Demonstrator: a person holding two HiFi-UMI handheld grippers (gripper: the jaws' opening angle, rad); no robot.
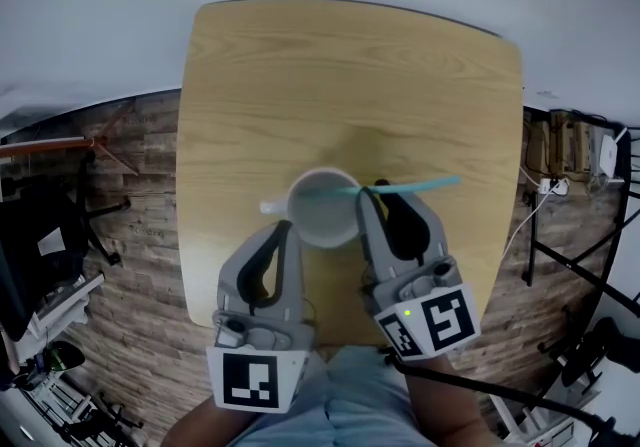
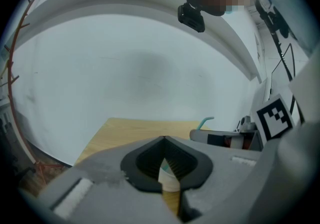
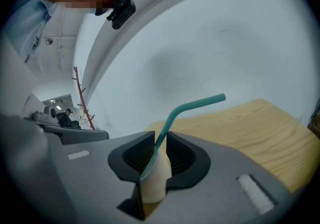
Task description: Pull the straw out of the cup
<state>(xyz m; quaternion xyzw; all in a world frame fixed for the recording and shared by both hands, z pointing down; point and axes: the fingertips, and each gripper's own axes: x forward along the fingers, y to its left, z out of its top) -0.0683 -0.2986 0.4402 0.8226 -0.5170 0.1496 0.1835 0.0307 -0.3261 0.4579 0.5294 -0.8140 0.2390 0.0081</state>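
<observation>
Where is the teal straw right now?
In the head view the teal straw sticks out of the white cup toward the right, passing between the fingers of the right gripper.

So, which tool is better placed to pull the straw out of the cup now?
The right tool: the teal straw passes between its jaws, just above the white cup. The left tool sits at the cup's other side, its jaws together, away from the straw.
</observation>
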